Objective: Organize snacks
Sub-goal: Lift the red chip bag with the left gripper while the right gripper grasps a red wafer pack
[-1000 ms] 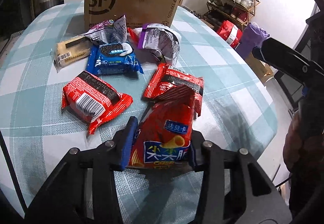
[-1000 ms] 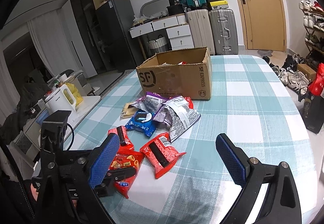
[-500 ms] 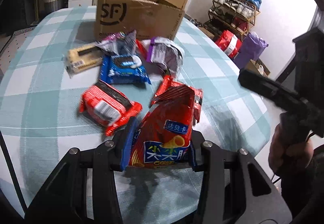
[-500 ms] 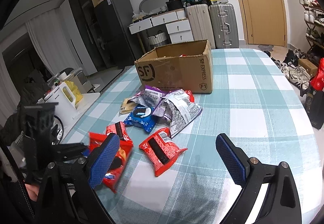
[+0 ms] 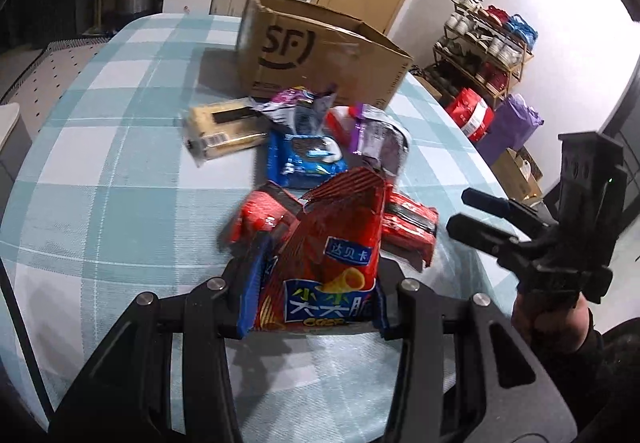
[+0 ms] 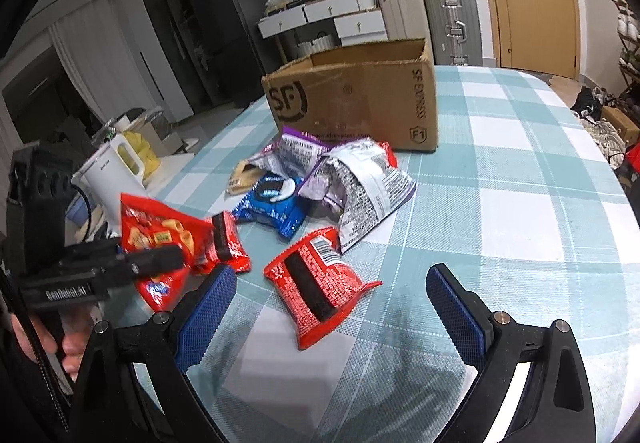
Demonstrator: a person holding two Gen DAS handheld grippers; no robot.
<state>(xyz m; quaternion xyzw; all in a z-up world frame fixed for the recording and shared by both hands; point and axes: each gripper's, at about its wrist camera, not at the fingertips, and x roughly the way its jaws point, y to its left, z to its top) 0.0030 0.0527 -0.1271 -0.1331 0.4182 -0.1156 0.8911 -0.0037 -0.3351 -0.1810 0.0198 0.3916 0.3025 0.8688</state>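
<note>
My left gripper (image 5: 316, 295) is shut on a red chip bag (image 5: 332, 255) and holds it above the table; the bag also shows in the right wrist view (image 6: 160, 239). My right gripper (image 6: 332, 307) is open and empty, low over a red snack packet (image 6: 316, 283). Behind it lie a blue cookie pack (image 6: 276, 203), a second red packet (image 6: 226, 243), silver-purple bags (image 6: 360, 183) and a tan cracker pack (image 5: 224, 131). An open cardboard box (image 6: 360, 99) stands at the far side.
The table wears a teal checked cloth (image 6: 520, 183). A white kettle (image 6: 116, 171) stands on a side surface to the left. Suitcases (image 6: 448, 23) and drawers line the back wall. A shoe rack (image 5: 488, 43) is at the right.
My left gripper has lifted the red chip bag and carried it forward toward the box. My right gripper has come down and forward over the red packet, still open.
</note>
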